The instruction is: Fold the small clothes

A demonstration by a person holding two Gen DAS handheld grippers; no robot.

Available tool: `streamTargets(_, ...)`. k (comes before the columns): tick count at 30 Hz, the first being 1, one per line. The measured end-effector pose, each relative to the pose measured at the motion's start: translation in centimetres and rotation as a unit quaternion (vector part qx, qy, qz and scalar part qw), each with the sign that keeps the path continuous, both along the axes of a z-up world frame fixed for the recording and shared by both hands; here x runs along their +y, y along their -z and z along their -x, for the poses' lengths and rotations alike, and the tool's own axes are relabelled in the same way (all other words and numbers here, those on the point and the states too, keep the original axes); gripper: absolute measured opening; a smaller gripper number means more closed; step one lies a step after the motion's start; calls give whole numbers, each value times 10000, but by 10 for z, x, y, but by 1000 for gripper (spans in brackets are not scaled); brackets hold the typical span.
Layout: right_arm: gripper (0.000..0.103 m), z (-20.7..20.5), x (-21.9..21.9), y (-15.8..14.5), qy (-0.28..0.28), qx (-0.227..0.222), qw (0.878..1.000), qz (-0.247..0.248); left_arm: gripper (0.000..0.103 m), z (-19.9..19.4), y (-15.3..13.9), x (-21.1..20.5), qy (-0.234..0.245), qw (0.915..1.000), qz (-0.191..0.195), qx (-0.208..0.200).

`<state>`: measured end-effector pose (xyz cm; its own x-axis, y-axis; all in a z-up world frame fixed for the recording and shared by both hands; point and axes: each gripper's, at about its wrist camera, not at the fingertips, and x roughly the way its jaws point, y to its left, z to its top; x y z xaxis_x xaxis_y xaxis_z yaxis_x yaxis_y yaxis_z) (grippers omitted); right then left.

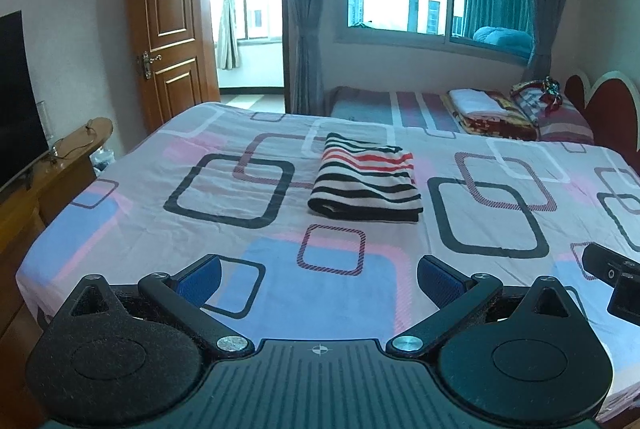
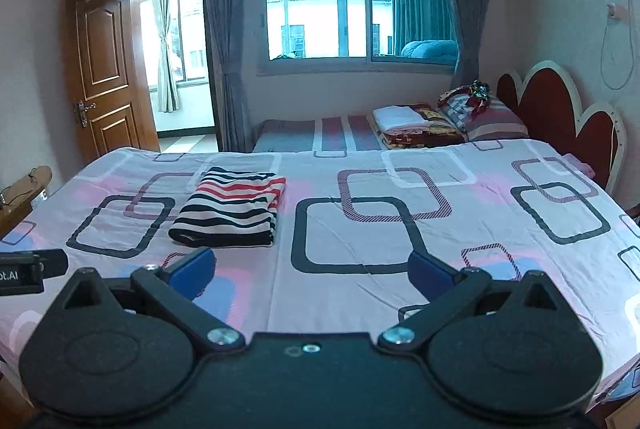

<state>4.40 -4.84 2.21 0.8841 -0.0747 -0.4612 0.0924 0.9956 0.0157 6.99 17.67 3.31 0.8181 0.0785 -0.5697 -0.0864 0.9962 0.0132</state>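
A striped garment (image 1: 366, 181), black, white and red, lies folded into a neat rectangle on the bed sheet (image 1: 224, 245). In the right wrist view the same garment (image 2: 232, 209) sits left of centre. My left gripper (image 1: 318, 279) hovers over the near part of the bed, open, blue pads wide apart, nothing between them, well short of the garment. My right gripper (image 2: 312, 275) is also open and empty, to the right of the garment and nearer than it. Part of the right gripper (image 1: 612, 281) shows at the left view's right edge, part of the left gripper (image 2: 28, 269) at the right view's left edge.
The sheet has a pattern of rounded squares. A second bed (image 2: 320, 137) beyond carries folded blankets (image 2: 416, 127) and a pillow. A red headboard (image 2: 560, 117) is at right, a wooden cabinet with a TV (image 1: 16, 101) at left, an open door (image 1: 168, 33) behind.
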Motion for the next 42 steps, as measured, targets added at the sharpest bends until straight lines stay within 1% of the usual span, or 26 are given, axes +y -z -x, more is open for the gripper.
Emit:
streamTargets(8, 102, 1, 5, 0, -96, 55, 9999, -6, 103, 0, 2, 2, 5, 10000, 0, 12)
streamTargets(21, 102, 3, 2, 1, -39, 59, 10000, -51, 103, -2, 3, -2, 67, 10000, -4, 29)
streamTargets(42, 102, 0, 6, 3, -102, 107, 9999, -36, 103, -1, 6, -1, 90, 10000, -28, 28)
